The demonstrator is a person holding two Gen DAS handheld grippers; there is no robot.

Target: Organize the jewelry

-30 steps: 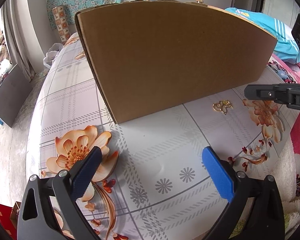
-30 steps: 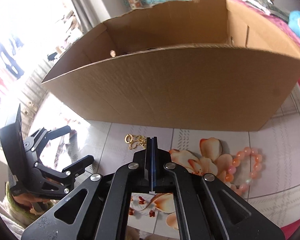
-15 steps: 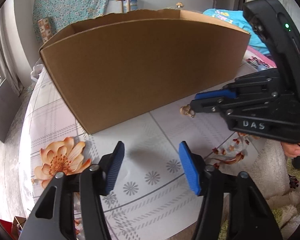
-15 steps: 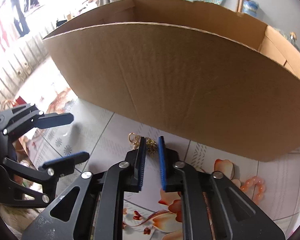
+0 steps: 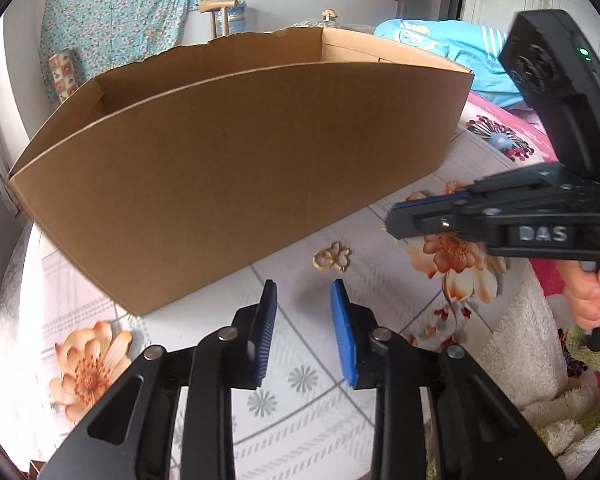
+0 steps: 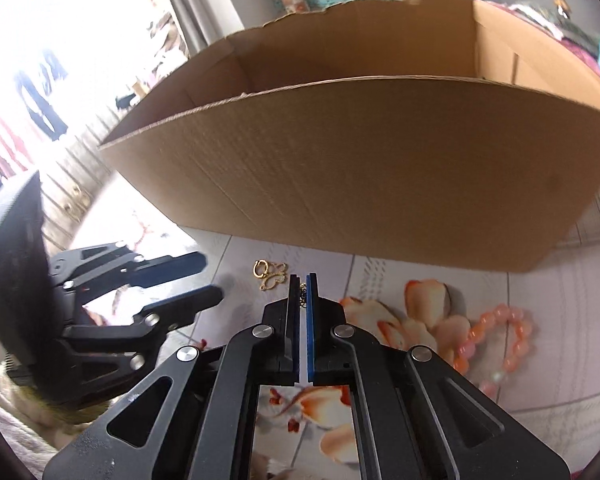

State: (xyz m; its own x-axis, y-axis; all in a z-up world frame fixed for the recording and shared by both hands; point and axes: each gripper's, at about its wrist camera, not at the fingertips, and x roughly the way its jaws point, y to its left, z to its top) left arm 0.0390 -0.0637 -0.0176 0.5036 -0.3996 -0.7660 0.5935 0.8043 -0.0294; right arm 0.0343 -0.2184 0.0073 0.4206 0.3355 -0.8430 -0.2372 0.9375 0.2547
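A gold jewelry piece point(image 5: 332, 257) lies on the floral tablecloth in front of a large open cardboard box point(image 5: 228, 168). It also shows in the right wrist view point(image 6: 270, 274). My left gripper point(image 5: 303, 294) is open, its blue pads just short of the gold piece. My right gripper point(image 6: 302, 278) is shut on a small gold chain point(image 6: 303, 295) pinched between its pads, above the table beside the gold piece. A pink bead bracelet point(image 6: 500, 340) lies on the cloth to the right.
The box point(image 6: 380, 168) fills the back of the table. A white fluffy cloth point(image 5: 532, 344) lies at the table's right edge. A bed with blue and pink bedding point(image 5: 460, 52) stands behind.
My right gripper closed on the small chain and lifted off the table. My left gripper narrowed its opening and moved up to the gold piece.
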